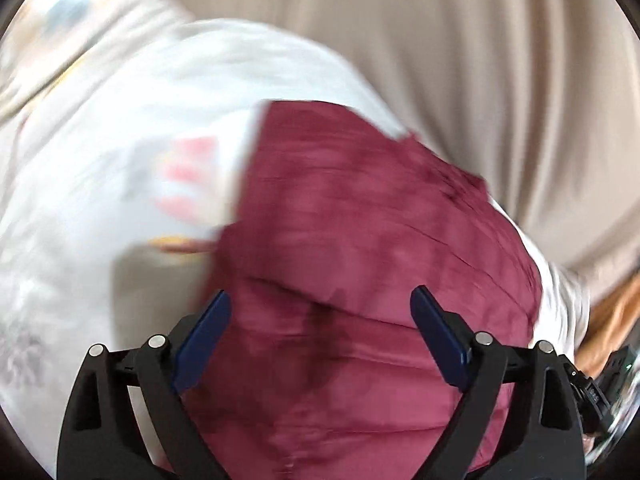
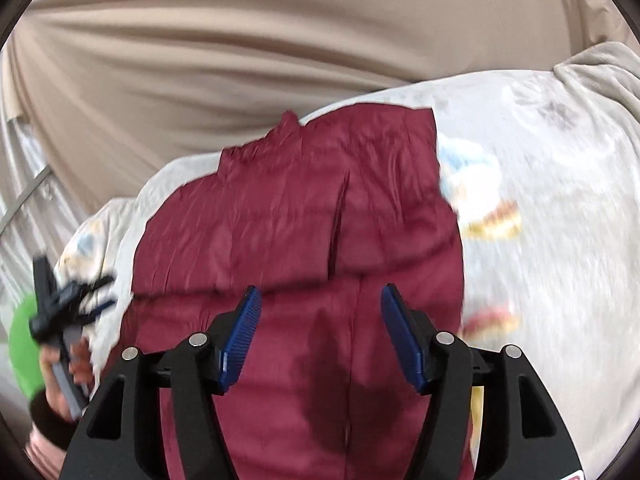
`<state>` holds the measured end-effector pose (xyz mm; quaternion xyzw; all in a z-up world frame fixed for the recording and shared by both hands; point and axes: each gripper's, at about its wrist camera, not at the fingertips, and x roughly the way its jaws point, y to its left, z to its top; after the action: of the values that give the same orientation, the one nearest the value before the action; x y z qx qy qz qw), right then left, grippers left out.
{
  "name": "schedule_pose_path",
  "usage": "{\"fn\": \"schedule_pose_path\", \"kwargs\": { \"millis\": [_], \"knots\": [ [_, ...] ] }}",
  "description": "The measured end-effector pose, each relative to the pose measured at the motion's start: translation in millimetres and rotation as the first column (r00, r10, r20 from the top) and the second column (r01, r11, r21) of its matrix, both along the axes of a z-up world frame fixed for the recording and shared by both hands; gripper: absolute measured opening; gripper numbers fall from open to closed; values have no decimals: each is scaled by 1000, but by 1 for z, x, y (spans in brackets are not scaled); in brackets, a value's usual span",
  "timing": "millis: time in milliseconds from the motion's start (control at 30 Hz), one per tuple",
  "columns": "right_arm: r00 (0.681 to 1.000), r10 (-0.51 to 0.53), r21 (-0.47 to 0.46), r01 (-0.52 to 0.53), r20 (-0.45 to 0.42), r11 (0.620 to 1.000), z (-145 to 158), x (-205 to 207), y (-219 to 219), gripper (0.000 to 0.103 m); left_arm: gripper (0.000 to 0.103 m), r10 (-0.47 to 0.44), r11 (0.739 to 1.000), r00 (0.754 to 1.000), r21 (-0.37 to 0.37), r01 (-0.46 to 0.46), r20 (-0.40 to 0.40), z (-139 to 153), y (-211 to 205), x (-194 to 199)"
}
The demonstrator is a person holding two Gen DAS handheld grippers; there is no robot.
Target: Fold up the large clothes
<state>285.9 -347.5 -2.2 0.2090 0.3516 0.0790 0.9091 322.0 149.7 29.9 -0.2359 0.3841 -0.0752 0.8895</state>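
A maroon quilted garment (image 1: 360, 240) lies spread on a white printed blanket (image 1: 120, 140); it also shows in the right wrist view (image 2: 300, 220), collar at the far end. My left gripper (image 1: 320, 300) is open and empty, hovering above the garment's near part. My right gripper (image 2: 320, 300) is open and empty, also above the near part of the garment, where a fold edge crosses just beyond its fingertips. The left gripper shows at the left edge of the right wrist view (image 2: 60, 304), held in a hand. Both views are motion blurred.
The white blanket (image 2: 540, 200) with cartoon prints covers the surface under the garment. A beige curtain (image 2: 240, 60) hangs behind; it also shows in the left wrist view (image 1: 480, 60). A green object (image 2: 24, 344) sits at the far left.
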Motion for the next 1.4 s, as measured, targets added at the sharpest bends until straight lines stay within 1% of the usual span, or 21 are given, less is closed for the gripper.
{"fn": "schedule_pose_path", "kwargs": {
  "millis": [133,267,300,333,367,400,433,467,533,600,633,667,733,800,833,900,1067,1167,1300,1367,1400],
  "knots": [
    [997,-39,62,43,-65,997,-9,42,-2,61,86,29,994,999,-107,-32,-32,-14,31,-4],
    [990,-45,83,56,-132,995,-28,74,8,61,86,-25,984,998,-176,14,-62,-22,27,3],
    [989,-45,88,58,-141,994,-32,80,12,58,86,-35,982,997,-189,21,-73,-24,21,9],
    [989,-42,89,55,-143,994,-34,84,17,45,84,-41,979,996,-204,23,-84,-27,14,14],
    [989,-32,83,45,-146,996,-33,89,22,36,76,-47,978,995,-209,27,-91,-28,11,18],
    [990,-17,69,27,-140,997,-28,95,30,16,71,-52,977,994,-209,31,-96,-29,7,23],
    [993,-10,58,18,-121,998,-21,96,35,6,63,-56,977,994,-210,35,-98,-28,1,30],
    [996,-5,46,9,-89,999,-13,93,39,5,58,-56,977,994,-208,34,-99,-26,-3,36],
    [998,29,-2,-29,50,1000,23,86,48,4,55,-49,981,995,-190,32,-85,-20,-11,45],
    [982,55,6,-57,182,998,55,72,49,3,45,-45,990,997,-139,35,-68,-18,-19,55],
    [976,49,11,-53,212,999,62,70,46,3,31,-34,995,997,-94,27,-71,-20,-23,63],
    [971,31,12,-35,238,999,66,68,39,3,23,-26,998,997,-66,20,-79,-25,-26,69],
    [981,-4,-8,6,195,1000,53,72,27,2,19,-26,998,995,-63,19,-101,-41,-28,79],
    [997,-50,-87,55,59,995,14,94,20,2,17,-19,999,996,-43,16,-86,-49,-32,78],
    [997,-72,-126,68,-29,990,-15,108,17,2,17,-22,1000,997,-23,21,-68,-48,-35,76],
    [994,-80,-112,71,-76,991,-46,115,14,0,17,-26,999,998,19,27,-52,-45,-40,72],
    [994,-99,-48,97,-41,994,-39,113,7,0,17,4,998,1000,66,-2,-26,-37,-29,63],
    [995,-103,-14,103,-7,995,-27,105,2,0,18,12,1000,999,-6,-12,-31,-40,-13,58],
    [991,-131,1,131,24,991,-18,89,-16,0,17,64,998,998,7,-64,-10,-41,2,51],
    [990,-138,-4,138,7,990,-25,91,-24,0,16,52,999,998,-5,-52,-24,-46,5,55],
    [992,-122,-36,120,-45,992,-35,101,-21,0,16,47,999,998,1,-47,-33,-48,5,57]
  ]
}}
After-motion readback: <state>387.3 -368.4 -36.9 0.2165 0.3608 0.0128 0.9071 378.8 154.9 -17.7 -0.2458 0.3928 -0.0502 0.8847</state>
